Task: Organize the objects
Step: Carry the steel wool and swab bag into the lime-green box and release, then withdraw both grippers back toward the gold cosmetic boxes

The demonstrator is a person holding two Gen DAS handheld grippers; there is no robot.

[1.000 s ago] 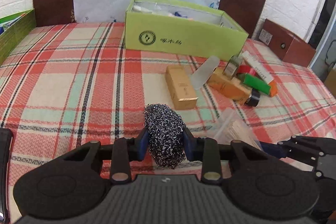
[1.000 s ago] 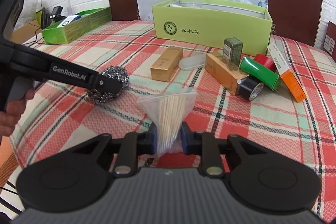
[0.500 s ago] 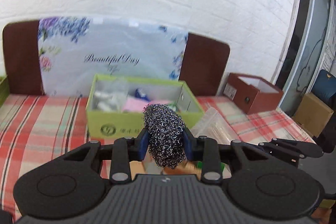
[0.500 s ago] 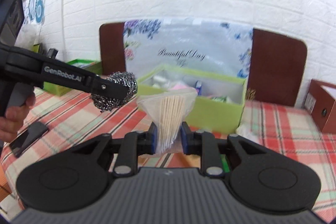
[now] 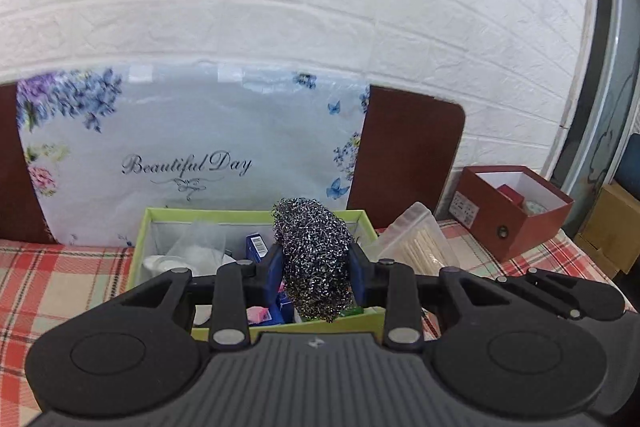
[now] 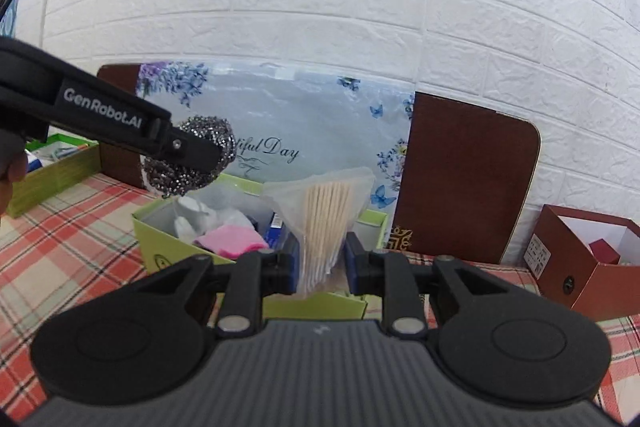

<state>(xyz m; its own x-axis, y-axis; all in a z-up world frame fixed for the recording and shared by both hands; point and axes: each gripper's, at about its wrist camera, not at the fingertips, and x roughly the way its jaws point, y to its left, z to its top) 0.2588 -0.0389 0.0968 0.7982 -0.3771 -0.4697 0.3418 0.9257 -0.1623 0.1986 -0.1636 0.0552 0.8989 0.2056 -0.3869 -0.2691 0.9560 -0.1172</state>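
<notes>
The plaid surface [image 6: 60, 227] carries a green box [image 5: 168, 223] that already has a pink cloth [image 6: 232, 241] and other small things inside. The left gripper [image 5: 316, 263] squeezes a steel wool scrubber [image 5: 312, 247] above the box. The right gripper [image 6: 322, 259] pinches a bag of cotton swabs [image 6: 324, 215] near it. I think both must go in the box next.

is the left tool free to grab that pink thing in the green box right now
Probably not. The left tool is shut on the steel wool scrubber, so it would have to drop that first. The pink item lies uncovered in the open green box, so the way itself looks clear.
</notes>
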